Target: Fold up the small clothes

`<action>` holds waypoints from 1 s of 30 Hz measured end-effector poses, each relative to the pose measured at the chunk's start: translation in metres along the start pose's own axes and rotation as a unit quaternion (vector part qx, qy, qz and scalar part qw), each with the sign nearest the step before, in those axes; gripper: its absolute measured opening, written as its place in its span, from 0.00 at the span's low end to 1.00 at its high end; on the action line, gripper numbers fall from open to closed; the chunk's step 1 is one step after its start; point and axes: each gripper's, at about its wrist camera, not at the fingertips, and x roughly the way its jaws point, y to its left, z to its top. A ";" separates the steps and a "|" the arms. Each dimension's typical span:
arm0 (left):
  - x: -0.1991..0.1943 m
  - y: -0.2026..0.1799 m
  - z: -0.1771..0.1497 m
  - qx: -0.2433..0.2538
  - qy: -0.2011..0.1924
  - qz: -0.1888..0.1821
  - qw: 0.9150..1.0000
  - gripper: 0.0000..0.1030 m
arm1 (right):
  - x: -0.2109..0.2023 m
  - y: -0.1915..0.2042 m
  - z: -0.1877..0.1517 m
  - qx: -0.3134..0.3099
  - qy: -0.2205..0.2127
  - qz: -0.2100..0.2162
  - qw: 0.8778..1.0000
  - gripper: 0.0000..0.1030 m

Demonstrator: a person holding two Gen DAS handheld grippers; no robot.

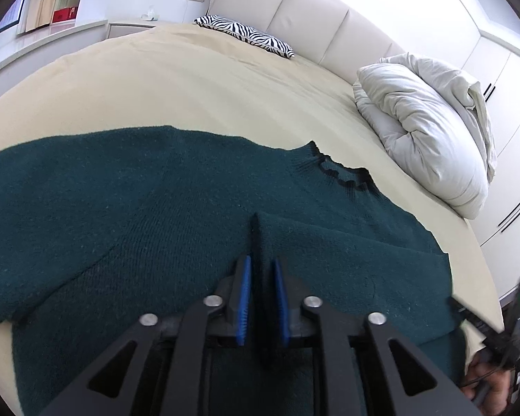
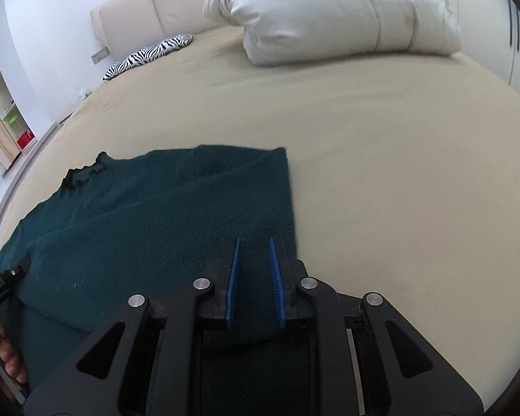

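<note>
Left wrist view alone shows a raised ridge of the dark green knitted sweater (image 1: 138,190) between the slightly parted blue pads of the left gripper (image 1: 262,263); contact unclear. Right wrist view shows the right gripper (image 2: 254,242) slightly open over the sweater's folded right edge, lower centre, on the beige bed (image 2: 398,173).

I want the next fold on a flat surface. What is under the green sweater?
The green sweater lies on the beige bedsheet, bare all around it. Whatever is beneath its middle is covered by the knit.
</note>
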 end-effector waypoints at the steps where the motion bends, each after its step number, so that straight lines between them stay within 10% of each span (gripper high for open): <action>1: -0.008 -0.001 0.000 -0.001 -0.001 0.000 1.000 0.37 | 0.006 0.000 -0.007 -0.004 0.018 -0.002 1.000 0.29; 4: -0.042 0.004 -0.003 -0.002 -0.024 0.008 1.000 0.58 | -0.002 -0.004 -0.001 0.000 0.024 -0.005 1.000 0.32; 12: -0.175 0.150 -0.043 -0.180 -0.092 0.026 0.979 0.60 | -0.104 0.019 -0.017 0.039 -0.079 0.070 0.994 0.68; 19: -0.233 0.287 -0.091 -0.377 -0.138 0.012 0.916 0.61 | -0.135 0.078 -0.075 0.053 -0.029 0.171 0.983 0.69; 26: -0.227 0.343 -0.083 -0.466 -0.177 -0.035 0.866 0.61 | -0.142 0.132 -0.113 0.012 0.009 0.189 0.982 0.69; 30: -0.210 0.379 -0.085 -0.553 -0.197 -0.074 0.806 0.33 | -0.156 0.137 -0.115 0.006 0.003 0.188 0.982 0.69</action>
